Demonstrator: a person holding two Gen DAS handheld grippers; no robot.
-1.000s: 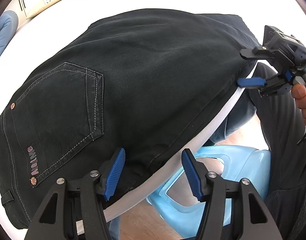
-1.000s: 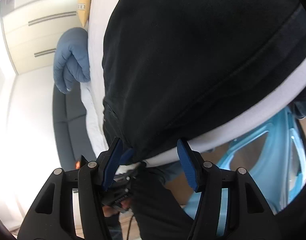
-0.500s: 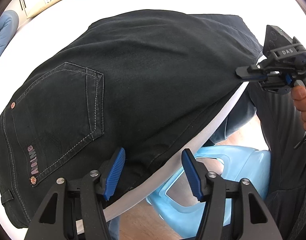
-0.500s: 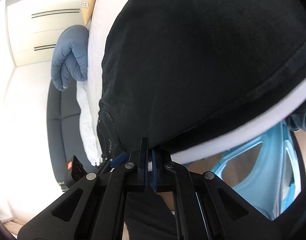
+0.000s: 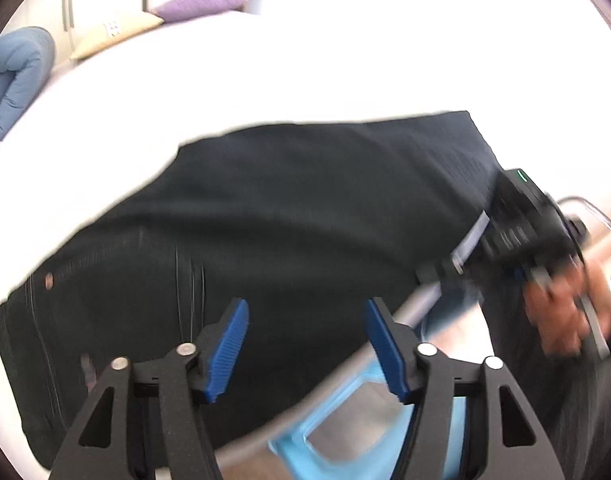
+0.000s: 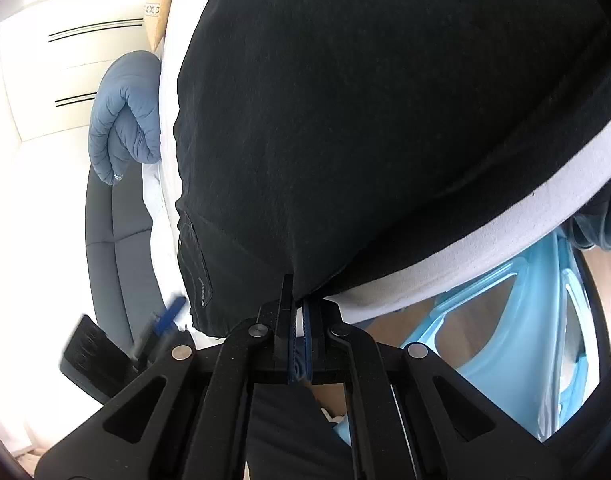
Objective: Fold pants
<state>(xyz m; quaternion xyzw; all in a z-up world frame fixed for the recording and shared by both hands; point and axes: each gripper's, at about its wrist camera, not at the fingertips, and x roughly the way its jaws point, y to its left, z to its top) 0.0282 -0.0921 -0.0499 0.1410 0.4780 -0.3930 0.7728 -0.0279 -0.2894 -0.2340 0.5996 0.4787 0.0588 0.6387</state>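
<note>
Black pants (image 5: 289, 216) lie folded on a white bed (image 5: 305, 76), the near edge hanging over the bed's side. My left gripper (image 5: 305, 344) is open above the near edge, empty. My right gripper (image 6: 299, 320) is shut on the near edge of the pants (image 6: 385, 120). In the left wrist view the right gripper (image 5: 457, 268) shows blurred at the pants' right edge. In the right wrist view the left gripper (image 6: 161, 322) shows blurred at lower left.
A light blue plastic stool (image 6: 501, 312) stands on the wood floor below the bed edge. A blue duvet (image 6: 125, 116) and pillows (image 5: 117, 32) lie at the bed's far end. A dark sofa (image 6: 113, 240) stands beside the bed.
My right gripper closed on the pants' edge. My left gripper lifted and pulled back, still open, so the pants look farther and lower in its view.
</note>
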